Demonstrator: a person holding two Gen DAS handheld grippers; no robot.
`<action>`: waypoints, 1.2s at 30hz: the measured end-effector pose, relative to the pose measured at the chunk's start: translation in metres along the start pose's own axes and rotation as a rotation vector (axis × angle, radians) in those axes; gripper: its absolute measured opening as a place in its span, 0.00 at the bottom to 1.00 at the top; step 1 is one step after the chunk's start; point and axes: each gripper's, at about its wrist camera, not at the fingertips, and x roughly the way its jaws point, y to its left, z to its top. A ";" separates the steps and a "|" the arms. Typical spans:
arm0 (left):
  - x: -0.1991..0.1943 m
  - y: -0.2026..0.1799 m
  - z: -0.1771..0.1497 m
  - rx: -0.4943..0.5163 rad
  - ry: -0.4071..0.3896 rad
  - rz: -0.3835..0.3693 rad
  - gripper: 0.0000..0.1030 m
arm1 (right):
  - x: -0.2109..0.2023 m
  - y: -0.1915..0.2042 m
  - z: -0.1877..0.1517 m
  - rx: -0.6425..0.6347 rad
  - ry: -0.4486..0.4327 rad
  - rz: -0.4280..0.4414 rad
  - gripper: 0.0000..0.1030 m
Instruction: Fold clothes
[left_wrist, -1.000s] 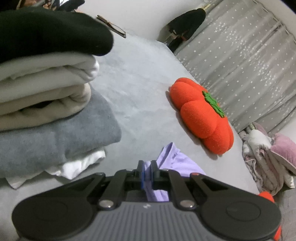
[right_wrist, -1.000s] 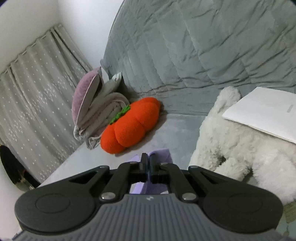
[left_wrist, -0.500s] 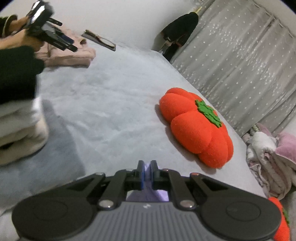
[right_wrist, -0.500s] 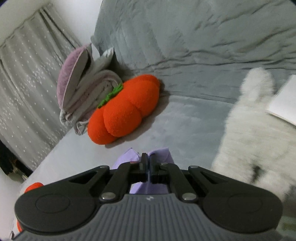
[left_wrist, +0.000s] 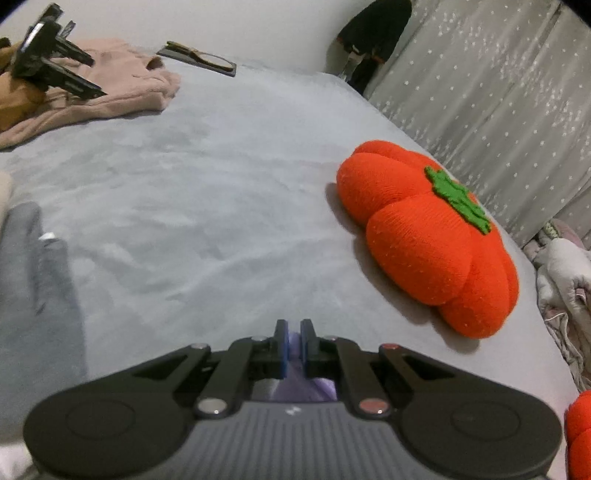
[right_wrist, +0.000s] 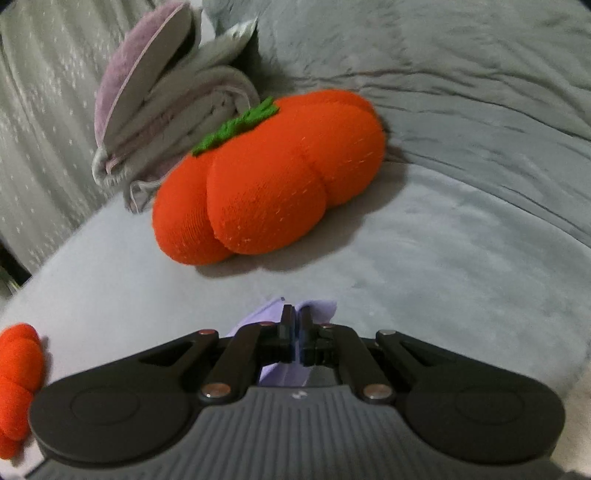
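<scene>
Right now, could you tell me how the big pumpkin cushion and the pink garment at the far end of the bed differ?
The pumpkin cushion is bright orange with a green stalk; the pink garment is pale and plain. The cushion is plump and rounded, while the garment lies flat and rumpled. The cushion sits by the curtain, while the garment lies towards the far corner. Both rest on the grey bed.

Lilac garment (left_wrist: 295, 391) mostly hidden behind gripper body; second orange cushion (right_wrist: 16, 384) cut off by edge.
</scene>
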 end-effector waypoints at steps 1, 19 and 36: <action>0.003 -0.001 0.002 0.001 -0.001 0.006 0.06 | 0.006 0.002 0.002 -0.005 0.012 -0.010 0.01; 0.046 -0.009 0.020 0.034 0.014 0.123 0.00 | 0.064 0.034 0.028 -0.049 0.039 -0.082 0.01; 0.004 -0.062 -0.021 0.597 -0.010 -0.142 0.66 | 0.074 0.035 0.005 -0.196 0.070 -0.014 0.10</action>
